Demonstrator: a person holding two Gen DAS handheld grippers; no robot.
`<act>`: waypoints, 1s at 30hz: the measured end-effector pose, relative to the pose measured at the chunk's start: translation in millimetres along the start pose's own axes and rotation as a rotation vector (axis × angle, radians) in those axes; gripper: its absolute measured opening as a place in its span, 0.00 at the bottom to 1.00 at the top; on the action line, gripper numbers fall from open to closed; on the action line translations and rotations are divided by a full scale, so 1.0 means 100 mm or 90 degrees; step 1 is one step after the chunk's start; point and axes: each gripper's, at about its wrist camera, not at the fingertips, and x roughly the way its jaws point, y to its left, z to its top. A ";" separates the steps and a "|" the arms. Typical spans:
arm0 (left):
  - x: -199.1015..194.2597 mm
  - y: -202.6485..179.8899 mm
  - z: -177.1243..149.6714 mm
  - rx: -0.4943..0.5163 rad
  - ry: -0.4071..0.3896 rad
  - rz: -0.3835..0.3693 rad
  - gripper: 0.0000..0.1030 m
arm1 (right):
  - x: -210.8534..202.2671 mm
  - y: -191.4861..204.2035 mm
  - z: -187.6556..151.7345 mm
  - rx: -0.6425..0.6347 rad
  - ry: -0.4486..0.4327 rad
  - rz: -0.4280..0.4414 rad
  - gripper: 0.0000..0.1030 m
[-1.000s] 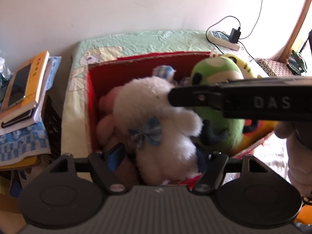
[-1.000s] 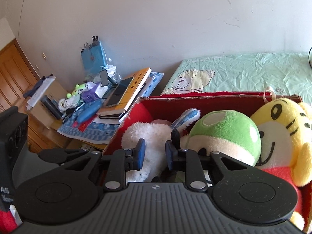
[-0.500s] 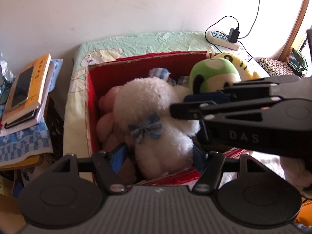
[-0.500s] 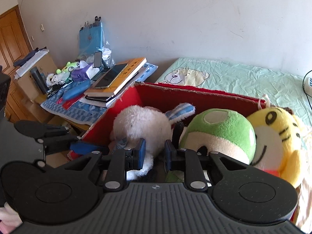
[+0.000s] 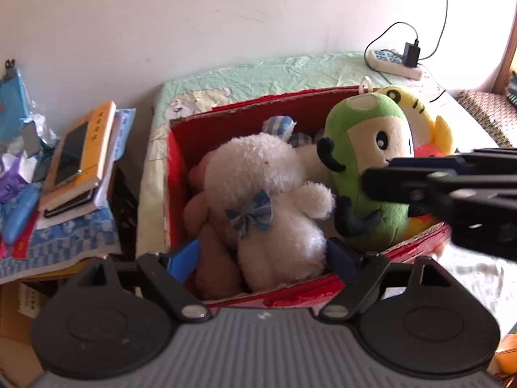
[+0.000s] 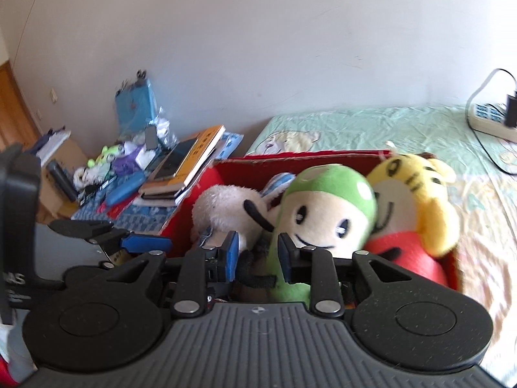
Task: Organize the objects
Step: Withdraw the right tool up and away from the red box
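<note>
Left gripper (image 5: pixel 263 257) sat at the near rim of the red box (image 5: pixel 176 168), jaws opening wide to either side of the white plush (image 5: pixel 274 200); pads looked clear of it, plush released inside the box. Right gripper (image 6: pixel 258 255) was opening too, with the lower body of the green plush (image 6: pixel 326 213) between its fingers; whether the pads still pressed could not be told. Green plush stood upright mid-box, touching the white one. Yellow plush (image 6: pixel 416 200) lay beyond, at the box's far right. Power strip (image 5: pixel 395 63) on the bed (image 5: pixel 274 74) behind.
</note>
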 end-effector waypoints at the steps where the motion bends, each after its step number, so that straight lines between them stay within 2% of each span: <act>1: -0.01 -0.02 0.01 0.000 0.003 0.007 0.82 | -0.04 -0.02 0.00 0.006 -0.004 -0.010 0.28; 6: -0.12 -0.12 0.03 -0.008 0.004 0.030 0.87 | -0.18 -0.15 0.01 0.024 -0.020 -0.029 0.28; 15: -0.29 -0.51 0.06 -0.025 0.001 0.054 0.87 | -0.36 -0.39 0.01 0.023 -0.019 -0.047 0.29; 19: -0.34 -0.78 0.07 -0.019 -0.005 0.067 0.88 | -0.46 -0.53 -0.02 0.014 -0.011 -0.054 0.38; 22: -0.33 -0.97 0.07 -0.020 0.001 0.063 0.89 | -0.56 -0.64 -0.07 0.007 -0.010 -0.064 0.45; 28: -0.29 -1.33 0.07 -0.036 0.020 0.026 0.99 | -0.77 -0.97 -0.18 0.024 -0.001 -0.090 0.48; 30: -0.26 -1.48 0.07 -0.033 0.029 0.023 0.99 | -0.84 -1.10 -0.22 0.037 0.003 -0.104 0.48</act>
